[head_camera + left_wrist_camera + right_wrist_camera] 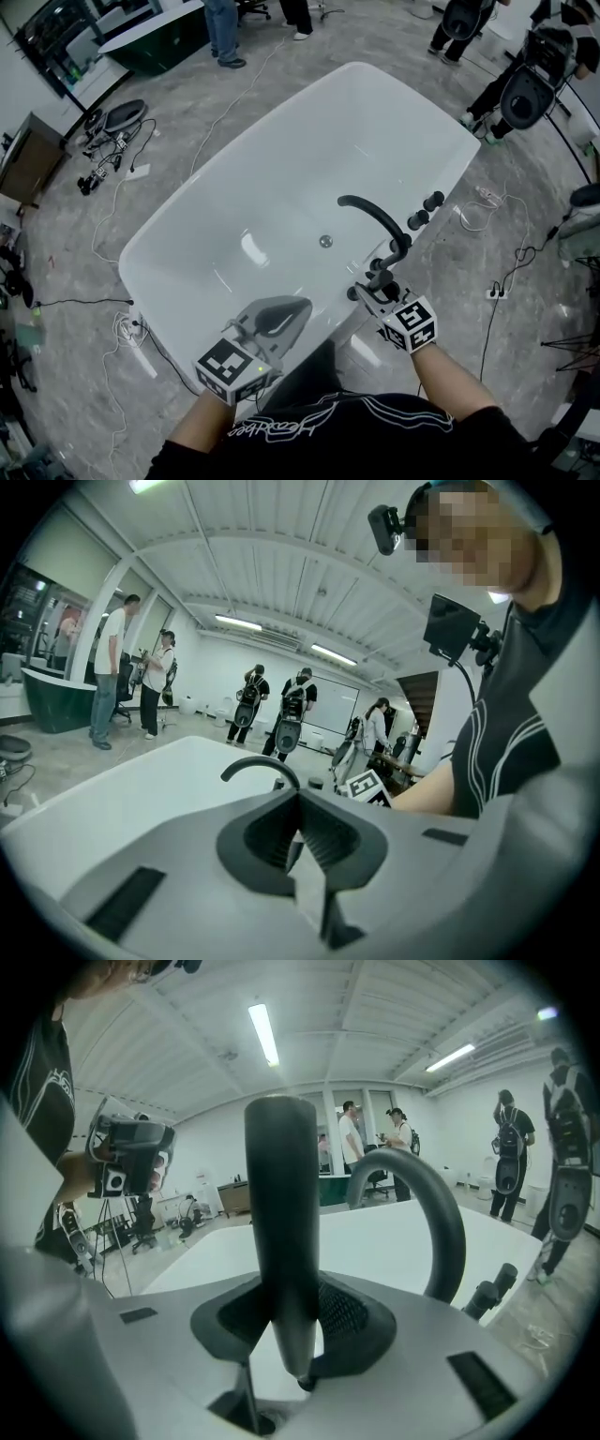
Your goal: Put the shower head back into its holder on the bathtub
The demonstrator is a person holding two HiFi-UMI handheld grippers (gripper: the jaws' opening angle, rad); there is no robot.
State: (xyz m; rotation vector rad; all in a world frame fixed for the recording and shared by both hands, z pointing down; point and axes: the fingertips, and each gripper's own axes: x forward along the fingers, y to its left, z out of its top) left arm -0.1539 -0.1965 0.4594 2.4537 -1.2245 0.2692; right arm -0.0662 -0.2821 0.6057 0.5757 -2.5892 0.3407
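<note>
While left gripper (298, 841) is hovering, jaws together and empty, right gripper (292, 1330) is clamping shower head (281, 1204) at bathtub (281, 159) right rim.

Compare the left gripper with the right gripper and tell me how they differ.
The left gripper has its jaws shut on nothing; the right gripper is clamped on the shower head's dark handle. The left gripper sits at the bathtub's near rim, clear of the curved spout; the right gripper is right beside it. Both are grey and carry a marker cube.
</note>
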